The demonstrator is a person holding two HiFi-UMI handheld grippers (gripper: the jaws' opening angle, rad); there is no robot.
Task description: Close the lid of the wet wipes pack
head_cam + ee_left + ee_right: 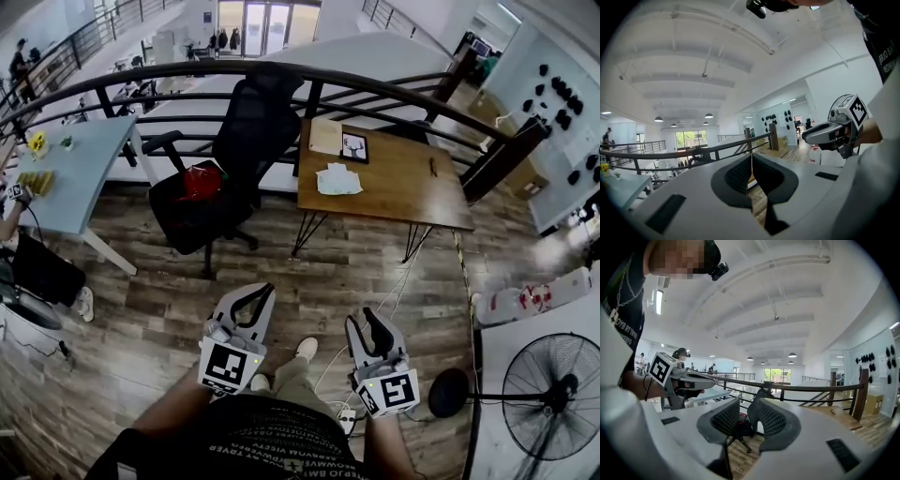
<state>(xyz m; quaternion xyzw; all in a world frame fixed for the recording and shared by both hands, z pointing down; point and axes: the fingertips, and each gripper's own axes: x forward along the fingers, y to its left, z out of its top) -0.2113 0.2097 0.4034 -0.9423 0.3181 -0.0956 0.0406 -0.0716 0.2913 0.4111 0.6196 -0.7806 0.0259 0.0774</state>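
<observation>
Holds left gripper [264, 292] low at the waist, jaws meeting tip to tip around an empty loop, nothing pinched. Holds right gripper [367, 316] just beside it, jaws parted, ribbed black pads facing each other with only floor and chair beyond. Keeps both pointed forward, probably a ready posture for an approach, since nothing lies within reach.

Places the wet wipes pack [337, 178], by judgement, as the soft, crumpled-looking white packet on the far wooden table [403, 197], well apart from both grippers. Cannot tell the lid's state at this size.

Notes a smooth brown tabletop on thin dark hairpin legs, with a flat dark-framed tablet [354, 146] further back. Notes a black mesh office chair [246, 122] left of the table and a grey-brown plank floor [309, 281] between. Judges the task not yet begun.
</observation>
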